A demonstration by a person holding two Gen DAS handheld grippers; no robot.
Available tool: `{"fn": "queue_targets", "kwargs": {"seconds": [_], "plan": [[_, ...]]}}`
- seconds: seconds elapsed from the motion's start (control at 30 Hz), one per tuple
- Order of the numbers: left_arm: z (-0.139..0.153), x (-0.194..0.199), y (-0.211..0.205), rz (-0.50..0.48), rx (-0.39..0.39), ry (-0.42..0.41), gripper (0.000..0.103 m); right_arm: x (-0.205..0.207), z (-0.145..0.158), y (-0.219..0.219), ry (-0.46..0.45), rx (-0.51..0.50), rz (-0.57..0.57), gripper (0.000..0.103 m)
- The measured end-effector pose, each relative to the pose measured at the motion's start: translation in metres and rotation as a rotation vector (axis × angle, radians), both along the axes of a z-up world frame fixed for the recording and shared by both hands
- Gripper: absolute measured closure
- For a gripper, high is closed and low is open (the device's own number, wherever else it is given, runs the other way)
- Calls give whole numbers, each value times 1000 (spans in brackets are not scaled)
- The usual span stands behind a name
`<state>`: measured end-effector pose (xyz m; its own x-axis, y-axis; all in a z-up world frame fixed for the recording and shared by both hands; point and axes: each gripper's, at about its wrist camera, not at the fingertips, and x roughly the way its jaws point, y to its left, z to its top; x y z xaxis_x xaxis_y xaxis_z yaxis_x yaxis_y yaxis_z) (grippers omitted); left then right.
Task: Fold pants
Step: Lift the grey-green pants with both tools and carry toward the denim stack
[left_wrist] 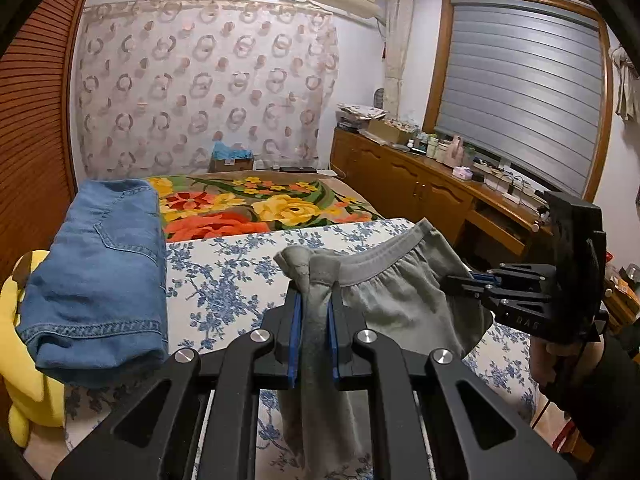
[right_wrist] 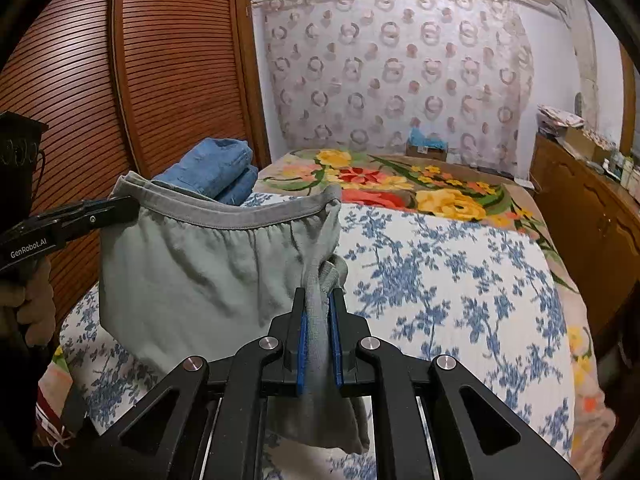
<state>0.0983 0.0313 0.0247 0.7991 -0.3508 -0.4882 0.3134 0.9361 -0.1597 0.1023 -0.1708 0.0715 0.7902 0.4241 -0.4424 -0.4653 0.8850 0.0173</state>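
Observation:
Grey-green pants [left_wrist: 400, 292] with an elastic waistband hang in the air above the bed, stretched between both grippers. My left gripper [left_wrist: 314, 300] is shut on one bunched corner of the waistband, cloth trailing down between its blue pads. My right gripper [right_wrist: 320, 304] is shut on the other corner of the pants [right_wrist: 192, 264]. In the left wrist view the right gripper [left_wrist: 472, 280] shows side-on at the right, clamped on the cloth. In the right wrist view the left gripper [right_wrist: 124, 206] shows at the left, pinching the waistband end.
A bed with a blue-flowered white sheet [right_wrist: 440, 280] and a bright floral blanket [left_wrist: 256, 204] lies below. Folded blue jeans [left_wrist: 100, 276] rest on the bed's left side beside a yellow plush toy [left_wrist: 20, 360]. A slatted wooden wardrobe [right_wrist: 160, 80] stands left, a wooden cabinet [left_wrist: 420, 184] right.

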Motion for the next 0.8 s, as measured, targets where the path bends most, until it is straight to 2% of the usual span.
{"fn": "queue_targets", "kwargs": {"seconds": [0.4, 0.8], "plan": [[10, 24, 22, 56, 5, -1, 90, 44, 19, 16, -29, -27, 63, 93], [26, 44, 67, 160, 5, -35, 90, 103, 51, 52, -100, -77, 167, 93]]}}
